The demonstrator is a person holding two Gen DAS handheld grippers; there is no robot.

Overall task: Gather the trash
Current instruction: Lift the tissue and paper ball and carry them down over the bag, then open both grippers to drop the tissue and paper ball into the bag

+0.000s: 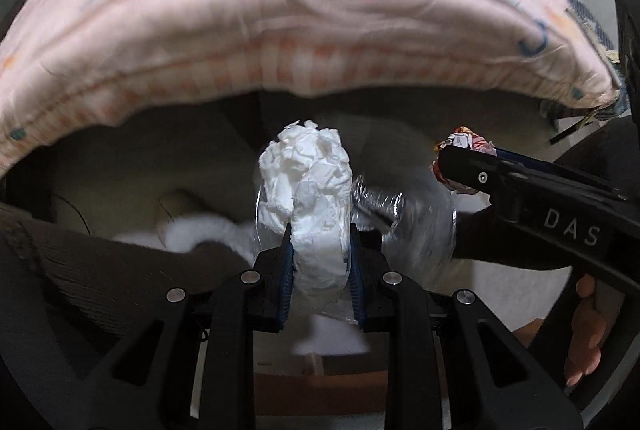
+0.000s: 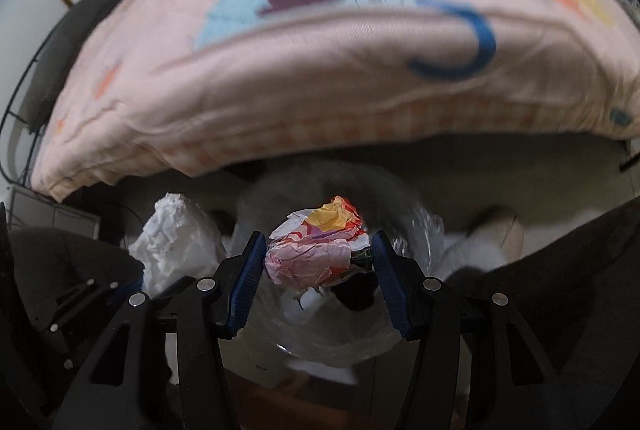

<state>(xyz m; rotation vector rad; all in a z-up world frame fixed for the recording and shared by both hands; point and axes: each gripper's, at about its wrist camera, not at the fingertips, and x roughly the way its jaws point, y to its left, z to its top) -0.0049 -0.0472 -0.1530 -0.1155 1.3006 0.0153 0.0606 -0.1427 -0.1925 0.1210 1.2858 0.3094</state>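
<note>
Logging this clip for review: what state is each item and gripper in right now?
left gripper: shut on white paper wad
white paper wad: crumpled, held
right gripper: shut on colourful wrapper
colourful wrapper: crumpled, held
clear bin liner: open below both
pink bedding: rumpled, overhanging

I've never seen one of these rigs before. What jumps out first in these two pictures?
A big pink quilt with cartoon patches fills the top of both views. Below it, the left tool is clamped on a crumpled white paper wad, and the right tool pinches a crumpled colourful wrapper. Both hang just above a clear plastic bag, blurred.
</note>
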